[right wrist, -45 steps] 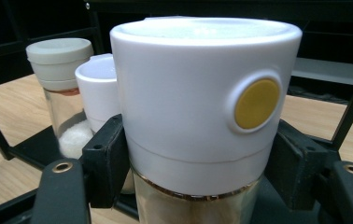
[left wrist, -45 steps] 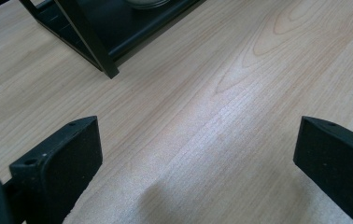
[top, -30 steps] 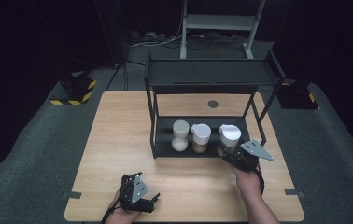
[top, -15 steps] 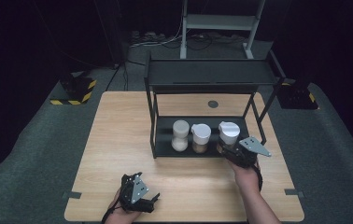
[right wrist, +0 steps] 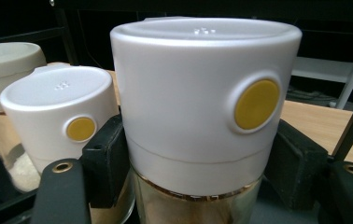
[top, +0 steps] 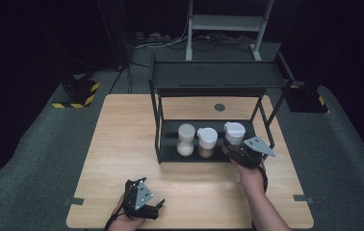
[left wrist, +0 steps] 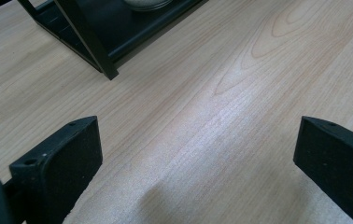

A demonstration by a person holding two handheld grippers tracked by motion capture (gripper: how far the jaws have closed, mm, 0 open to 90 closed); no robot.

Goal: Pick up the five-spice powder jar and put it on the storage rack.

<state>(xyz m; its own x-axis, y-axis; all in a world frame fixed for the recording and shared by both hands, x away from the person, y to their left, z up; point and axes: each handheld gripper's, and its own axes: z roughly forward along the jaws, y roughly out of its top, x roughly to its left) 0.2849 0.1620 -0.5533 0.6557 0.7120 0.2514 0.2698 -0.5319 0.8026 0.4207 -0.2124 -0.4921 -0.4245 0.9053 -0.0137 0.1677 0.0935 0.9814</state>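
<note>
1. Work surface: a light wooden table [top: 122, 144] carries a black two-tier rack [top: 214, 79] toward its far half.
2. Rack contents: three jars stand in a row on the lower shelf. The left jar [top: 186, 139] has an off-white cap, the middle jar [top: 207, 142] a white cap, and the right jar [top: 234, 134] a white cap.
3. Right gripper [top: 240, 153]: held at the front right of the rack, level with the lower shelf. In the right gripper view its jaws stand on either side of the right jar [right wrist: 202, 116], pressed against the sides just under the white cap, so it is clamped on that jar.
4. Right jar detail: the cap carries a round yellow button [right wrist: 256, 103]; glass with a gold-toned band shows under the cap. The middle jar [right wrist: 62, 116] stands just beside it, with a like yellow button.
5. Left gripper [top: 144, 207]: held near the table's near edge, well apart from the rack. In the left gripper view its jaws stand wide apart with only bare wood between them.
6. Rack corner: the front left post [left wrist: 88, 42] shows ahead of the left gripper.
</note>
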